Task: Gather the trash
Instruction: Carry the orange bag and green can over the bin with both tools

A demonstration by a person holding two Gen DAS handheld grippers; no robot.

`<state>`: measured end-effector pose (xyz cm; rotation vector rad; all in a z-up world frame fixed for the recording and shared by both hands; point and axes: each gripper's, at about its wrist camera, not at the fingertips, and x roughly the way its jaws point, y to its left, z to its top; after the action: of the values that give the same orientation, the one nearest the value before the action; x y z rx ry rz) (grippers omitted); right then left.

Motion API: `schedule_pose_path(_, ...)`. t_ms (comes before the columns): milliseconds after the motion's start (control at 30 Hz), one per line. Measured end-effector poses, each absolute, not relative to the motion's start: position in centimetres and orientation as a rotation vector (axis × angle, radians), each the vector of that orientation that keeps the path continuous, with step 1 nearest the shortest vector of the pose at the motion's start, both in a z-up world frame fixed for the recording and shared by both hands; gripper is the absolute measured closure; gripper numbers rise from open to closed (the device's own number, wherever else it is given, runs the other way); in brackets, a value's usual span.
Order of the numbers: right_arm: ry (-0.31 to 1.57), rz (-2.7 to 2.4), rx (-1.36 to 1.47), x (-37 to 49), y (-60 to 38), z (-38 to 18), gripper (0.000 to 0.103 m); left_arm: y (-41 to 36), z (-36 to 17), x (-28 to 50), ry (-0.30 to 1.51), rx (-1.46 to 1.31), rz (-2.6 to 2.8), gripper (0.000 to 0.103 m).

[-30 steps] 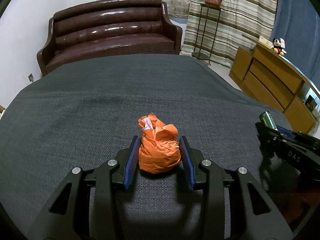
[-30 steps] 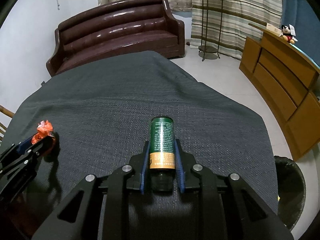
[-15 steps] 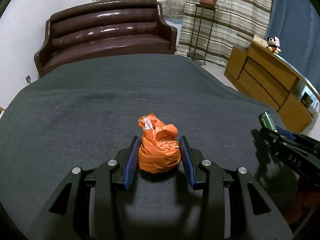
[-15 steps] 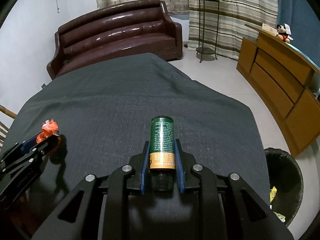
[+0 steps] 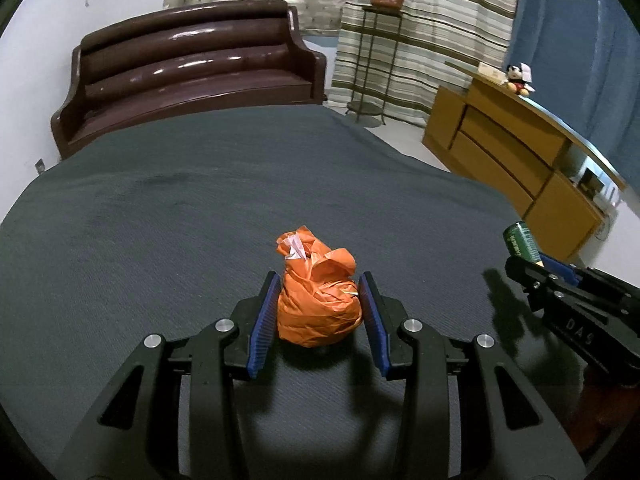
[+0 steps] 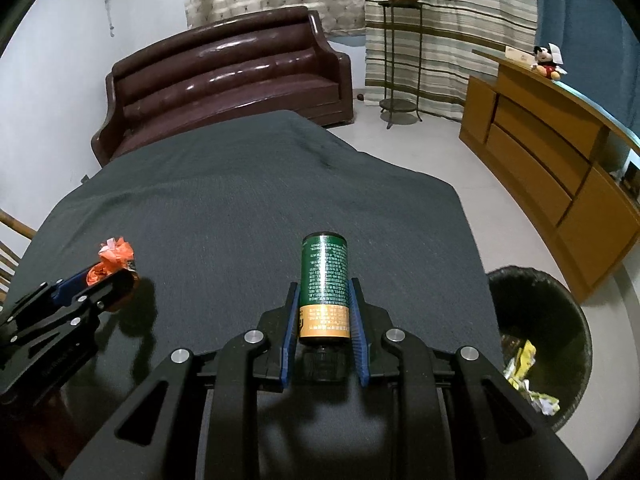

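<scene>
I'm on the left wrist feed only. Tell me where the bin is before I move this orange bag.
Observer: The black bin stands on the floor past the table's right edge; your view doesn't show it.
Operator: Report what's inside it.
Observer: Crumpled yellow and white wrappers lie at the bottom.
Operator: Confirm the right gripper's load.
Observer: The right gripper has its jaws shut on a green bottle, cap end toward the camera, with an orange band near the cap.
Operator: Check my bag from the other side.
Observer: From the right wrist view, the orange bag sits in the left gripper, above its shadow on the grey cloth.
</scene>
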<state>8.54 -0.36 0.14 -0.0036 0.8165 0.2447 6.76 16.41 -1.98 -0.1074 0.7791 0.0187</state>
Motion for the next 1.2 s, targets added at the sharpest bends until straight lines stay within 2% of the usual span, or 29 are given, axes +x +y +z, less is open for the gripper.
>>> schedule_pose_path(567, 0.808, 0.123, 0.064, 4.8, -8.5, -0.5, 0.079, 7.1, -1.5, 5.3, 0.774, -0.038, -0.149, 0.064)
schedule_pose_path(1200, 0.781, -0.065, 0.108, 4.0, -18.3, -0.3, 0.079, -4.5, -1.3, 7.3, 0.748, 0.058, -0.347, 0.064)
